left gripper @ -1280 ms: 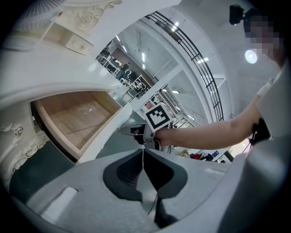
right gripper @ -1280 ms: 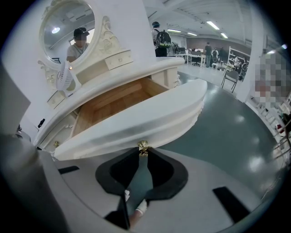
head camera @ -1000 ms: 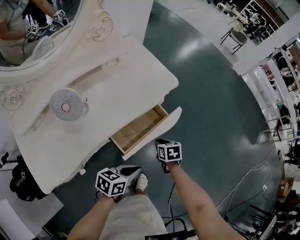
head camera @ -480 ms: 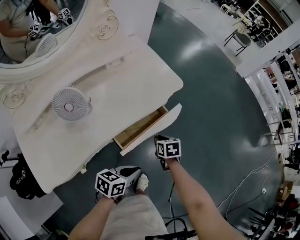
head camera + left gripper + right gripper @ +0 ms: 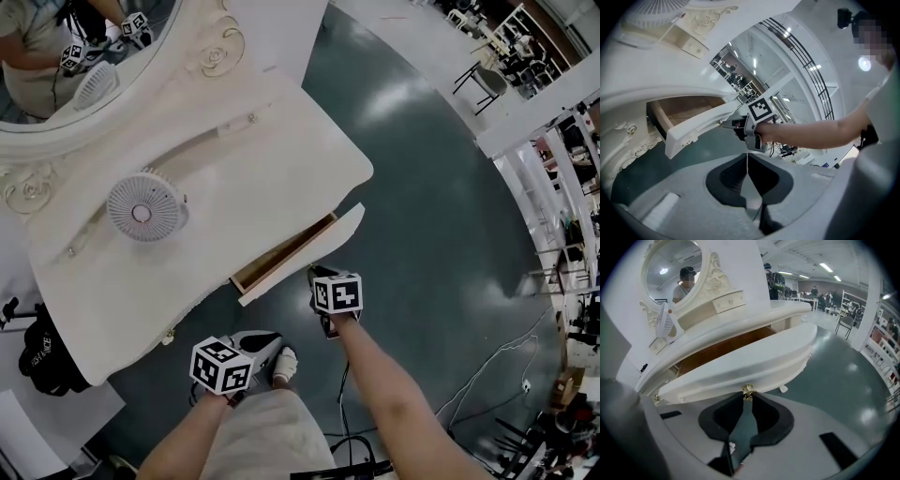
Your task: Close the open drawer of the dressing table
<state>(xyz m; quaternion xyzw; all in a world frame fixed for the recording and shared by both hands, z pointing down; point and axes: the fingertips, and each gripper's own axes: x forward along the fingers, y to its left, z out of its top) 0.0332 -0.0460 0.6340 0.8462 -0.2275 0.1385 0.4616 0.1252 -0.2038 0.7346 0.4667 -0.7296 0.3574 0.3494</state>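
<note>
The white dressing table [image 5: 234, 178] has one drawer [image 5: 281, 255] standing partly out at its front right, with a strip of its wooden inside [image 5: 722, 348] showing. My right gripper [image 5: 316, 275] is at the curved drawer front [image 5: 750, 362], shut on the small gold knob [image 5: 748, 389] at its lower edge. The left gripper view shows the same grip from the side, the right gripper [image 5: 736, 129] against the drawer front [image 5: 693, 129]. My left gripper [image 5: 747, 161] is shut with nothing in it, held low by my leg [image 5: 258, 345], clear of the table.
A small white fan [image 5: 145, 206] stands on the tabletop below the oval mirror [image 5: 66, 56]. A black bag [image 5: 42, 352] lies on the floor at the table's left end. Cables [image 5: 487, 375] trail over the dark floor to the right. A chair [image 5: 478, 80] stands far off.
The drawer has slid further into the table, so less of its wooden inside shows. My right gripper has moved in with the knob. The left gripper has stayed put.
</note>
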